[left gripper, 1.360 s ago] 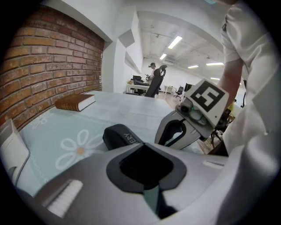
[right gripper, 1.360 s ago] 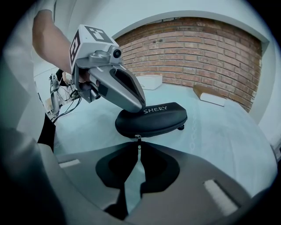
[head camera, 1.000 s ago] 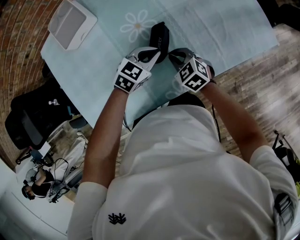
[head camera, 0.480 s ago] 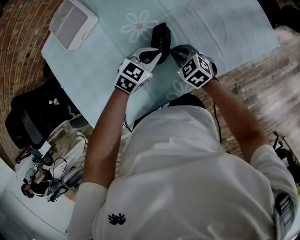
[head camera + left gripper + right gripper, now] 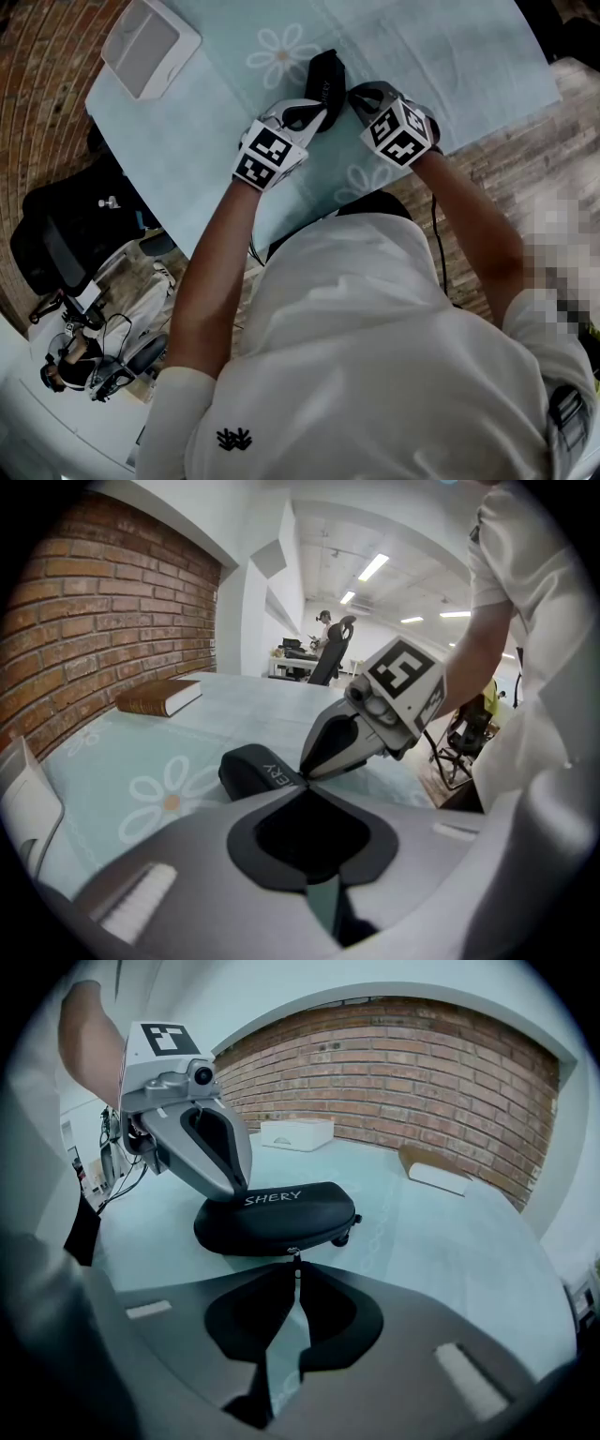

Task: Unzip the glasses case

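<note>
The black glasses case (image 5: 325, 73) lettered SHERY lies on the pale blue daisy cloth (image 5: 206, 122). In the right gripper view the case (image 5: 277, 1218) sits just beyond my right gripper (image 5: 296, 1262), which is shut on the small metal zipper pull at the case's near edge. My left gripper (image 5: 237, 1194) is shut, its tips resting on the case's top at the left end. In the left gripper view the shut left gripper (image 5: 302, 782) meets the case (image 5: 251, 771) and the right gripper's tip (image 5: 314, 766). The head view shows the left gripper (image 5: 317, 112) and the right gripper (image 5: 356, 94) flanking the case's near end.
A white box (image 5: 145, 42) sits at the table's far left corner. A brown book (image 5: 159, 697) lies farther along the table by the brick wall. The table edge runs just behind my grippers, with wooden floor (image 5: 506, 159) and a black chair (image 5: 66, 234) below.
The right gripper has shifted a little farther up alongside the case. The left gripper stays on the case's end.
</note>
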Demonstrator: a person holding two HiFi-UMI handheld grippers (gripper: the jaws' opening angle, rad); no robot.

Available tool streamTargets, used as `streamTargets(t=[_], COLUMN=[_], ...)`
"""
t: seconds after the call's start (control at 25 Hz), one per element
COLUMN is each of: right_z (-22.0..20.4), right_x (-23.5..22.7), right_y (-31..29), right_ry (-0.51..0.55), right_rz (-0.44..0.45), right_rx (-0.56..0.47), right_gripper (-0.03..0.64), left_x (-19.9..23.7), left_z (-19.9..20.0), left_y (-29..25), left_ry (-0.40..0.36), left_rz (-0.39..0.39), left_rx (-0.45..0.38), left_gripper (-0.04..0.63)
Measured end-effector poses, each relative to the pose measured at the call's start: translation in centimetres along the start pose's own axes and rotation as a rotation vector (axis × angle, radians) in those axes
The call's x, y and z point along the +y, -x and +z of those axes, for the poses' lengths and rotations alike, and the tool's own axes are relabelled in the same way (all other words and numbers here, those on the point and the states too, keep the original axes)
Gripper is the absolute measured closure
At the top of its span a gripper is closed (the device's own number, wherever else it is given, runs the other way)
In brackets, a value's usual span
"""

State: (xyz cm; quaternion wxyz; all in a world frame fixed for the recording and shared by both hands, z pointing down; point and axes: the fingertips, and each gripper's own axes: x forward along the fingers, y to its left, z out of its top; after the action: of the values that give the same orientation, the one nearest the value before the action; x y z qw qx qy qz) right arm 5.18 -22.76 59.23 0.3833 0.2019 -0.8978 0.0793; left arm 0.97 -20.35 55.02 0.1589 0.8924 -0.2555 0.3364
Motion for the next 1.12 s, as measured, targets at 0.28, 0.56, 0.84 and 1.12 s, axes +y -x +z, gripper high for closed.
streamTargets(t=[0.28,0.56,0.84,1.12], right_z=[0.3,0.7,1.4,2.2], right_x=[-1.3,-2.6,-3.9,-4.9], right_y=[-0.3,-0.7,-1.3,-1.5], right_ry=[0.035,0.072,0.126,0.167], right_rz=[0.004,0.017,0.037,0.068], right_rx=[0.001,0.004,0.001,-0.011], right_gripper=[0.597,0.598,0.598,0.597], left_x=[-0.2,-0.2,0.1,0.0], left_z=[0.5,0.4,0.3,0.4], left_y=[0.1,0.0,-0.1,0.0], left_ry=[0.011,0.016,0.026,0.035], left_rz=[-0.003,-0.004,-0.012,-0.015], left_rx=[-0.014,-0.016,-0.018,-0.024], left_gripper=[0.541,0.54,0.541,0.541])
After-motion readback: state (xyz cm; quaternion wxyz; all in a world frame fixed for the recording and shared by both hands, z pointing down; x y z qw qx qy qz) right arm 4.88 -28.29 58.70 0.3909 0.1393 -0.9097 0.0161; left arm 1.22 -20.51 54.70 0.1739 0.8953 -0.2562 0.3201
